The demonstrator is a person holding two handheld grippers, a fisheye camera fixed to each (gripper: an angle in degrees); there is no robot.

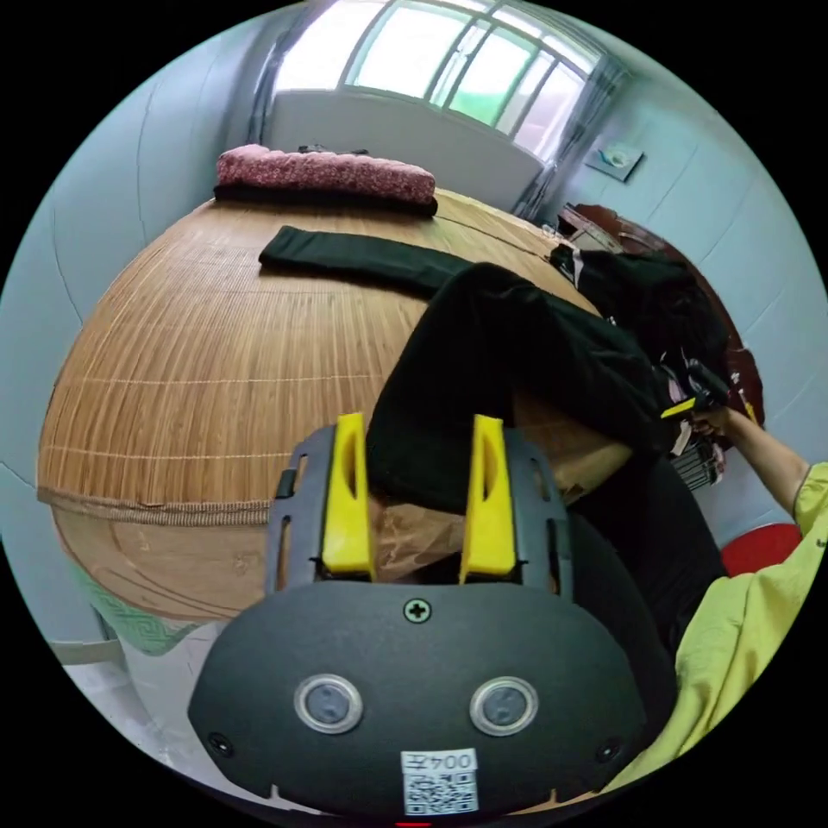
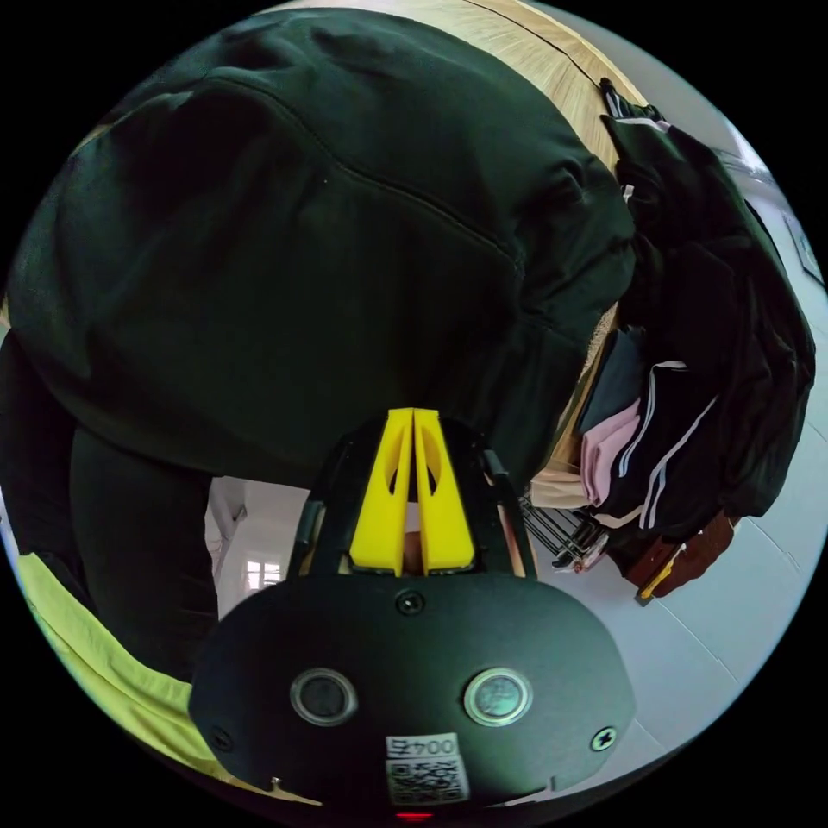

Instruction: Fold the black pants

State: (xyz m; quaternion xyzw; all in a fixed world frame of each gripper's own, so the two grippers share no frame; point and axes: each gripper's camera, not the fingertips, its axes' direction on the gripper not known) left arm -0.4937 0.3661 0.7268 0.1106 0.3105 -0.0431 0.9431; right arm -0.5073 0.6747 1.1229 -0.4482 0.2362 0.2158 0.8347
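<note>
The black pants (image 1: 483,345) lay on the bamboo mat (image 1: 198,362), one leg stretched flat toward the pink cushion (image 1: 323,172) at the mat's far end, the other part raised in a hump over the mat's near edge. The left gripper (image 1: 418,431) stood with jaws apart, a hanging fold of the pants between them. The right gripper (image 2: 413,423) had its jaws together at the pants' edge; whether cloth was caught could not be told. A clothes pile (image 2: 707,345) sat beside the mat.
</note>
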